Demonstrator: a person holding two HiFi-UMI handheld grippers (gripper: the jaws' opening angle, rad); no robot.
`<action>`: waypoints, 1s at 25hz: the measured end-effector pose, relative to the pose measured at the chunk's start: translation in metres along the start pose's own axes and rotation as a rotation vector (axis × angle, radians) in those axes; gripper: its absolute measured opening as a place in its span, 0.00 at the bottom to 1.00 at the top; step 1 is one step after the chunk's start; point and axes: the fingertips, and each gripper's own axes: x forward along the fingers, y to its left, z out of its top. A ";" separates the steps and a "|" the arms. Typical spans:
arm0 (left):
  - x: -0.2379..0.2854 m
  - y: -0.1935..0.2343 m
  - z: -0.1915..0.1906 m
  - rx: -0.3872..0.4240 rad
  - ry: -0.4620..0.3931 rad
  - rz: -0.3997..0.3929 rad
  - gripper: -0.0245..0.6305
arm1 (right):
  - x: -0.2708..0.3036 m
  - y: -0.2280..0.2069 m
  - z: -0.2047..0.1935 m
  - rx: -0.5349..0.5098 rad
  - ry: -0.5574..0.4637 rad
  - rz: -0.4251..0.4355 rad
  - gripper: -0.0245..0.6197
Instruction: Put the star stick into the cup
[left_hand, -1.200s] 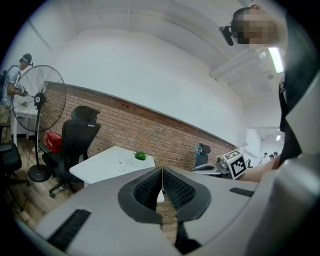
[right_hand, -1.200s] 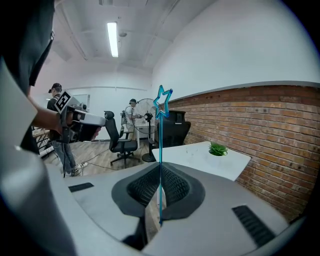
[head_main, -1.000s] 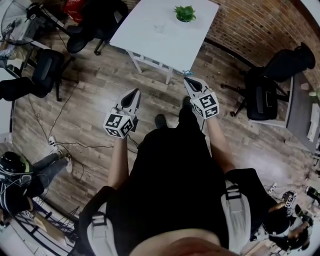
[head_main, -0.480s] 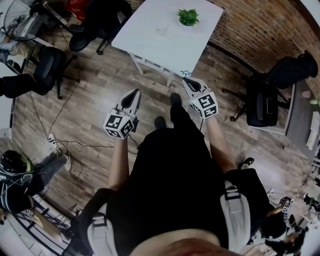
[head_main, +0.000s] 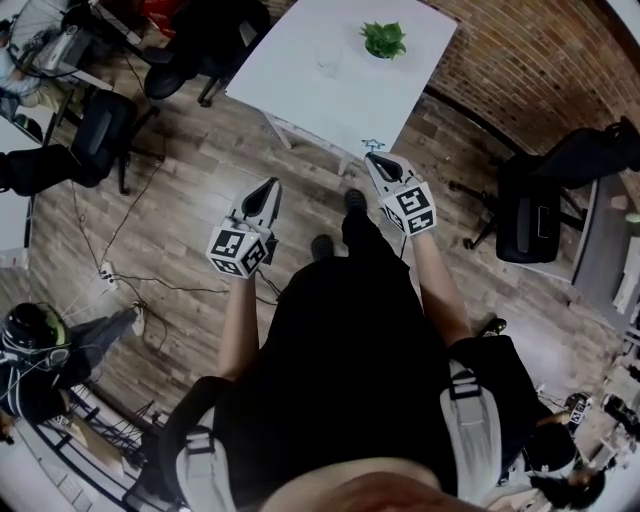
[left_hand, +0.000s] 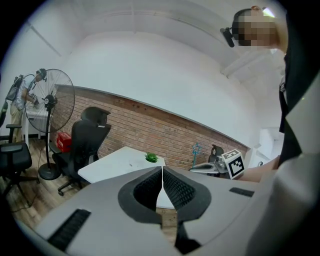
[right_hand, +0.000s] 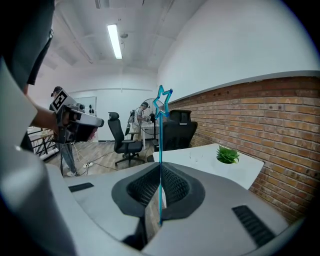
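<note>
My right gripper (right_hand: 160, 169) is shut on the thin blue star stick (right_hand: 161, 145), which stands upright with its star outline (right_hand: 162, 101) above the jaws. In the head view the right gripper (head_main: 377, 162) is held over the floor just short of the white table (head_main: 300, 80), with the star (head_main: 372, 146) at its tip. A clear cup (head_main: 330, 58) stands on the table beside a small green plant (head_main: 384, 38). The left gripper (head_main: 264, 194) hangs further left, shut and empty, with its jaws (left_hand: 162, 170) closed together.
Black office chairs stand at the left (head_main: 95, 140) and at the right (head_main: 535, 205) of the table. Cables and a power strip (head_main: 105, 275) lie on the wooden floor. A brick wall (head_main: 520, 70) runs behind the table. A standing fan (left_hand: 52, 107) is at the far left.
The table has drawn slightly nearer and shifted right in the head view as the person steps toward it. Both grippers keep the same pose and hold.
</note>
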 end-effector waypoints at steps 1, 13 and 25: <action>0.004 0.001 0.002 -0.002 0.001 0.004 0.07 | 0.003 -0.003 0.001 -0.001 0.002 0.006 0.04; 0.055 0.024 0.024 -0.007 0.005 0.053 0.07 | 0.048 -0.057 0.022 -0.014 -0.003 0.057 0.04; 0.110 0.027 0.046 -0.007 -0.008 0.093 0.07 | 0.075 -0.113 0.035 -0.016 -0.002 0.106 0.04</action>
